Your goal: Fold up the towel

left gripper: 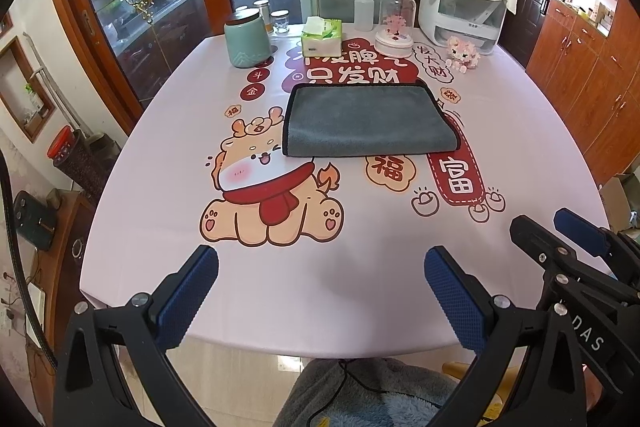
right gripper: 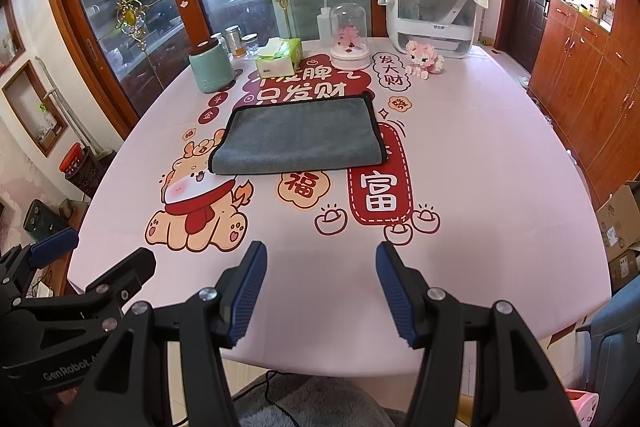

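Grey towel folded flat mid-table on pink printed tablecloth, left gripper at 6 o'clock, jaws wide apart, empty, right gripper beside it, likewise spread, holding nothing, tissue box at 12 o'clock beyond towel

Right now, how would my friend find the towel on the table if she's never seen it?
Look at the pink table with the cartoon dragon printed on it. Just past the dragon's head, in the middle, lies the towel. It's the only flat, dark grey cloth with black edging; everything else stands upright along the far edge.
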A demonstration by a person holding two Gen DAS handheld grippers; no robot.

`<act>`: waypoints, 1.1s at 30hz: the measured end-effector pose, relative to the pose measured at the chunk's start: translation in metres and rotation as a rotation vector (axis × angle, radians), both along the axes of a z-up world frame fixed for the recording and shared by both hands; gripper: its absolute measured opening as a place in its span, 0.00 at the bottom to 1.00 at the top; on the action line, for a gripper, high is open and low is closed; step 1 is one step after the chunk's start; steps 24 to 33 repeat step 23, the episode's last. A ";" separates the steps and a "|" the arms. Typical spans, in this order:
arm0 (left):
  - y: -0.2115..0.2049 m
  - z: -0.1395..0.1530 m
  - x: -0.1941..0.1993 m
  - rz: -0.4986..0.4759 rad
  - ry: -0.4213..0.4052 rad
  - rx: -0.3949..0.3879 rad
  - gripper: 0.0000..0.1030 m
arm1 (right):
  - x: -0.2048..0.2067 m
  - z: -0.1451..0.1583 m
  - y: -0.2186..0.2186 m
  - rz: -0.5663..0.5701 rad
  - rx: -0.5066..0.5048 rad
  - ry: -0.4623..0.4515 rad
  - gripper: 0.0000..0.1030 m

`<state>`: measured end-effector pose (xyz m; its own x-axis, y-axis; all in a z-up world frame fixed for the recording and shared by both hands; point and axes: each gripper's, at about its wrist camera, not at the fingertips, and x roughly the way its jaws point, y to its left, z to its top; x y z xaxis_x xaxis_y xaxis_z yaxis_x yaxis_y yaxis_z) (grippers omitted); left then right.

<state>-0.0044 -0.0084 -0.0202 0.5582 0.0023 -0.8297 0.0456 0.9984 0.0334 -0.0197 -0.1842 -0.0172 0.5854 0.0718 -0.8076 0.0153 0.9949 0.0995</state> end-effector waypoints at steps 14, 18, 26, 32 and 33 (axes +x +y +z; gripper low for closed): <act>-0.001 0.003 0.004 -0.001 0.009 0.007 0.99 | 0.000 0.001 -0.001 0.001 0.001 0.005 0.55; -0.001 0.004 0.003 -0.002 0.014 0.008 0.99 | 0.000 0.001 -0.001 0.001 0.001 0.006 0.56; -0.001 0.005 0.003 -0.003 0.021 0.010 0.99 | 0.000 0.001 -0.001 0.001 0.001 0.007 0.55; -0.001 0.005 0.003 -0.003 0.021 0.010 0.99 | 0.000 0.001 -0.001 0.001 0.001 0.007 0.55; -0.001 0.005 0.003 -0.003 0.021 0.010 0.99 | 0.000 0.001 -0.001 0.001 0.001 0.007 0.55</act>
